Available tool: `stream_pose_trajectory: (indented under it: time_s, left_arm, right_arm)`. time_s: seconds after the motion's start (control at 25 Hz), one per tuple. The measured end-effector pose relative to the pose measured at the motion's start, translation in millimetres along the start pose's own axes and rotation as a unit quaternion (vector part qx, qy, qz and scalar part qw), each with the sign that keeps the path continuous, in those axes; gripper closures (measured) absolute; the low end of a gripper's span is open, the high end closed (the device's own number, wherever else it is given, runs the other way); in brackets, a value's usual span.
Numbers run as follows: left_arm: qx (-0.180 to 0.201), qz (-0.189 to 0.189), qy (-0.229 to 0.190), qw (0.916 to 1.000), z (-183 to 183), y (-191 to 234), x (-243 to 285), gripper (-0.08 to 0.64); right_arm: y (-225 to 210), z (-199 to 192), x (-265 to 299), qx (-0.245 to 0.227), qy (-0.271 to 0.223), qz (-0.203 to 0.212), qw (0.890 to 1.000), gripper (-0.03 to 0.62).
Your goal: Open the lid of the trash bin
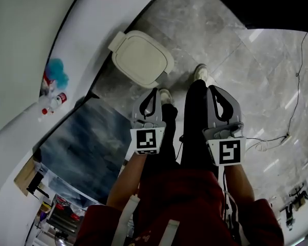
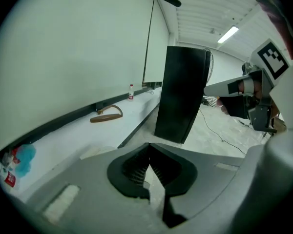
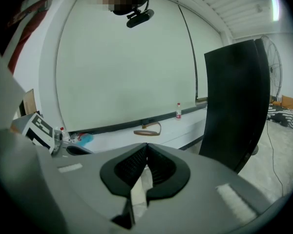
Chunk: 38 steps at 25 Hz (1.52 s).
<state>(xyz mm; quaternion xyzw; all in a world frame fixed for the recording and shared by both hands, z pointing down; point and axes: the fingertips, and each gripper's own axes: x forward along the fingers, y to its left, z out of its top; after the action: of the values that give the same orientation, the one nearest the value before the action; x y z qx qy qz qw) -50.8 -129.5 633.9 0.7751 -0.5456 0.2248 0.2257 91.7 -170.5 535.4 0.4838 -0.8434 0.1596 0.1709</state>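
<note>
The trash bin (image 1: 142, 58) stands on the marble floor beside a white ledge, its cream rounded-square lid lying flat and closed. My left gripper (image 1: 153, 91) hangs in front of the bin's near corner, apart from it, jaws together with nothing between them. My right gripper (image 1: 216, 89) is further right, over the person's black trouser leg and a shoe, and its jaws also meet at the tips. The bin does not show in either gripper view; the left gripper (image 2: 150, 146) and the right gripper (image 3: 146, 147) both look out across the room.
A white ledge (image 1: 87, 45) runs along the wall, with a blue cloth and small bottles (image 1: 55, 99) on it. A tall black panel (image 2: 183, 94) stands on the floor ahead. A brown strap (image 2: 106, 115) and a bottle (image 2: 131, 92) lie on the ledge. Cables (image 1: 277, 137) trail across the floor.
</note>
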Motion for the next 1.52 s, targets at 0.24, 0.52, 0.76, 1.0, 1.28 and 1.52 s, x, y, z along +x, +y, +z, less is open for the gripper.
stream_pose_trajectory:
  time_s: [0.24,0.52,0.76,1.0,1.28,1.52]
  left_arm:
    - [0.013,-0.006,0.059,0.9982,-57.9,-11.1,30.5,0.554]
    - [0.049,-0.022,0.131,0.9899,-116.0,-22.3,52.4,0.535]
    - [0.101,-0.039,0.188,0.9762,-156.6,-30.4,67.7,0.439]
    - [0.182,-0.067,0.258,0.9465,-194.0,-37.0,84.7,0.343]
    - [0.237,-0.068,0.298,0.9222,-217.6,-32.4,97.5,0.297]
    - [0.253,-0.066,0.311,0.9135,-224.4,-32.4,105.1,0.276]
  right_arm:
    - [4.0,-60.0,4.0,0.01,0.048,0.023,0.999,0.592]
    - [3.6,-97.6,8.8,0.026,0.071,0.029,0.997,0.592]
    - [6.6,-120.1,14.4,0.022,0.085,0.041,0.995,0.592]
    - [6.9,-136.7,24.1,0.027,0.096,0.043,0.994,0.592]
    - [6.1,-145.9,31.2,0.032,0.103,0.044,0.993,0.592]
    - [6.7,-151.2,34.4,0.032,0.111,0.047,0.992,0.592]
